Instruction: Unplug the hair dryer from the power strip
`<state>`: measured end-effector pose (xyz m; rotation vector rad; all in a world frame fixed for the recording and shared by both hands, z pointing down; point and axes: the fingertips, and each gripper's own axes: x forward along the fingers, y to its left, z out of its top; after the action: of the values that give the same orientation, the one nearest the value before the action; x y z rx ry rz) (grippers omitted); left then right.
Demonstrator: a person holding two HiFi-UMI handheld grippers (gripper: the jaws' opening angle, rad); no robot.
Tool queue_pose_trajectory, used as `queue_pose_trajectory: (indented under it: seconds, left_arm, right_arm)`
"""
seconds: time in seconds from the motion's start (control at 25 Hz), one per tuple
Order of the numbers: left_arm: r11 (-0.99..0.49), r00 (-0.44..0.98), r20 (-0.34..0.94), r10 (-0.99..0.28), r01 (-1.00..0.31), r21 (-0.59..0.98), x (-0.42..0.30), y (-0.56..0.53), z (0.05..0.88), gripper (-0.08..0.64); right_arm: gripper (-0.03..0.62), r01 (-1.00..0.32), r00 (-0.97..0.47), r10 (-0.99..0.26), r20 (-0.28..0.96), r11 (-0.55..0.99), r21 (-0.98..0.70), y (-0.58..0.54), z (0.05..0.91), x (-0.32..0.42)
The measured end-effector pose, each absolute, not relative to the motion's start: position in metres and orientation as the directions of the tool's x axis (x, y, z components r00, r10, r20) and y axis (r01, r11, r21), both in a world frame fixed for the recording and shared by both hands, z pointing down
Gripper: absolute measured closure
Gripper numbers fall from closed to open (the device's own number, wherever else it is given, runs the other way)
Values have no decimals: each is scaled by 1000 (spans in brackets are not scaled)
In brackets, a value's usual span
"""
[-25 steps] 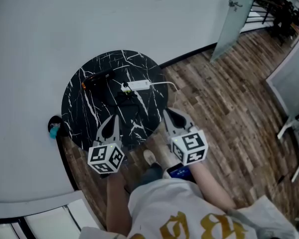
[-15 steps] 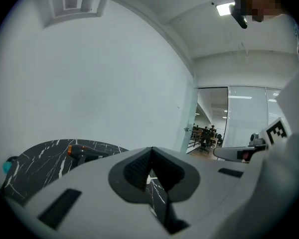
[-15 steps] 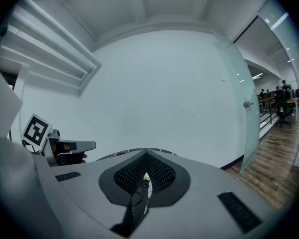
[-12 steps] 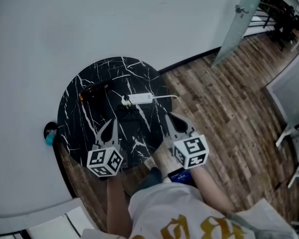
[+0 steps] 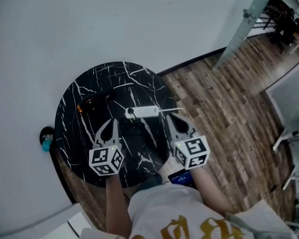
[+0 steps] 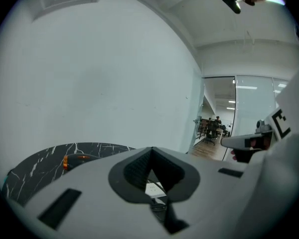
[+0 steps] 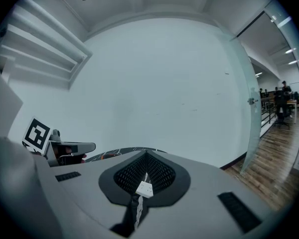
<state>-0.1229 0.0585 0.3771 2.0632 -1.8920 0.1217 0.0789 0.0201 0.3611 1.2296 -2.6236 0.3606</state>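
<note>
A white power strip [image 5: 145, 112] lies on the round black marble table [image 5: 74, 133], its white cord running off to the right. A dark plug [image 5: 131, 114] sits at its left end. The black hair dryer [image 5: 94, 102] with an orange ring lies left of it. My left gripper [image 5: 109, 125] hovers shut and empty over the table, just short of the plug. My right gripper [image 5: 174, 118] is shut and empty at the table's right edge, beside the cord. The strip [image 7: 144, 188] shows past the right jaws, and the dryer [image 6: 72, 159] shows left of the left jaws.
The table stands against a pale wall [image 5: 139, 24]. Wood plank floor [image 5: 229, 113] spreads to the right, with a glass door [image 5: 249, 19] beyond. A small blue-topped object [image 5: 46, 143] sits on the floor left of the table.
Both grippers have moved forward over the table toward the power strip. The table now sits lower and closer in the head view.
</note>
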Motion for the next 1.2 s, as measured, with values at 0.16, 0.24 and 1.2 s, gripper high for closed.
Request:
queue_pose_trajectory:
  seconds: [0.16, 0.24, 1.2]
  left_arm:
    - [-65, 122, 285, -951, -977, 202, -140, 37, 385, 558]
    - [-69, 125, 290, -949, -978, 196, -147, 29, 387, 558]
    - [-156, 230, 261, -937, -949, 275, -160, 14, 403, 558]
  right_arm:
    - [595, -780, -617, -722, 314, 615, -117, 0, 367, 62]
    - [595, -784, -611, -727, 313, 611, -113, -8, 370, 56]
    - [594, -760, -646, -704, 297, 632, -155, -22, 376, 29]
